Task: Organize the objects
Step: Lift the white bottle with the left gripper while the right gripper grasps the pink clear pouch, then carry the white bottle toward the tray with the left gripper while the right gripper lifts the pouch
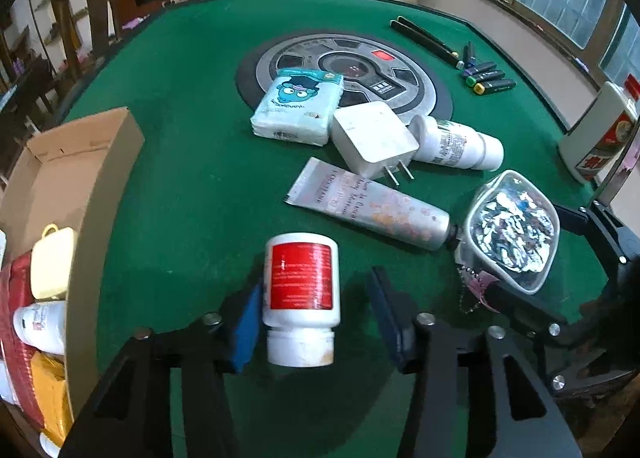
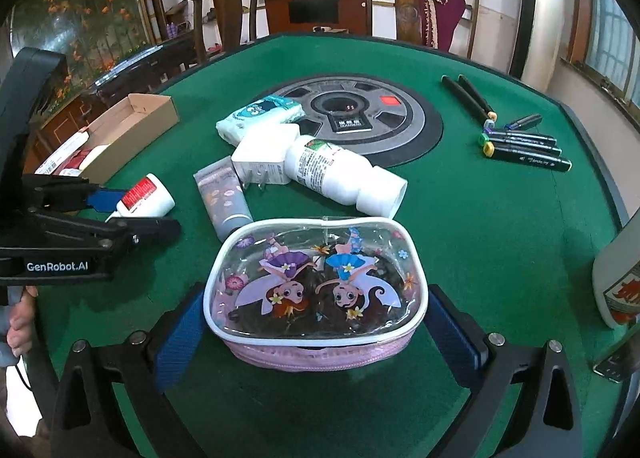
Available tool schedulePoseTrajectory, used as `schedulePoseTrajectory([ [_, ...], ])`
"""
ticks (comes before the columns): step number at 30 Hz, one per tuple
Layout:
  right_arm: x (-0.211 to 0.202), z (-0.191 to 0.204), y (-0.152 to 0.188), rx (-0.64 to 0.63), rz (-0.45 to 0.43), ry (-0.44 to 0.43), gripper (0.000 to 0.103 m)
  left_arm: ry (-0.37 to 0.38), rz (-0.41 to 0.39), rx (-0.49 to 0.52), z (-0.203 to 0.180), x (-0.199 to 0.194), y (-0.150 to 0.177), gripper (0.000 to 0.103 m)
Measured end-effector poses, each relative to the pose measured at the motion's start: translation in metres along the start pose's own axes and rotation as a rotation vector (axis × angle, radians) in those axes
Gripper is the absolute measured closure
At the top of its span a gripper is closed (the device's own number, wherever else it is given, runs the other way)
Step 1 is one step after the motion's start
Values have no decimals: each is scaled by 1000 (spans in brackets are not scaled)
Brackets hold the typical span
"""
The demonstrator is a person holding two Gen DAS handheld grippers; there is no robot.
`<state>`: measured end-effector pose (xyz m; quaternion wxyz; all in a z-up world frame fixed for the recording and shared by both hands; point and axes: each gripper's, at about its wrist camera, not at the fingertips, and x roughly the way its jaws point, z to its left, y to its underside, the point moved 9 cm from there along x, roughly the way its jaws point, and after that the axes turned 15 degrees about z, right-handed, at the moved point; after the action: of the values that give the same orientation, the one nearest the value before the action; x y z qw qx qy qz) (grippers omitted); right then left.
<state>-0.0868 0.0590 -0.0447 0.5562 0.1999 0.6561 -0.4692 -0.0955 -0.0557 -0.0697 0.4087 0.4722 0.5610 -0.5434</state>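
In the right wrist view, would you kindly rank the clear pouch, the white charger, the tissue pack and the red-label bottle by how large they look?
1. Clear pouch, by far the largest, though nearest the camera.
2. Tissue pack and white charger look alike; I won't rank them.
3. Red-label bottle, smallest, partly hidden by the left hand-held gripper.

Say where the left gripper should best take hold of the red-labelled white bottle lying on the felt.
Probably across the labelled body of the bottle, coming down from above. It lies on its side, cap towards the camera, between the left gripper's pads, which flank its round sides; the right pad stands clear.
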Motion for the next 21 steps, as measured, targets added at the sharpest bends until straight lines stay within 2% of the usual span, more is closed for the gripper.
schedulePoseTrajectory([
  [5, -1, 1, 0, 4, -12, -5, 1, 26, -16, -29, 6, -1, -1, 62],
  [7, -3, 3, -1, -3, -26, 10, 3, 35, -24, -39, 9, -2, -1, 69],
  [9, -5, 4, -2, -8, -41, 24, 3, 63, -31, -52, 13, -3, 0, 70],
  [12, -11, 2, -4, 13, -71, -3, 3, 103, -35, -69, 16, -4, 1, 70],
  [17, -25, -8, -10, 87, -130, -82, 3, 120, -43, -77, 17, -6, 4, 70],
  [21, -35, -13, -13, 122, -174, -97, 3, 131, -44, -88, 17, -7, 4, 70],
])
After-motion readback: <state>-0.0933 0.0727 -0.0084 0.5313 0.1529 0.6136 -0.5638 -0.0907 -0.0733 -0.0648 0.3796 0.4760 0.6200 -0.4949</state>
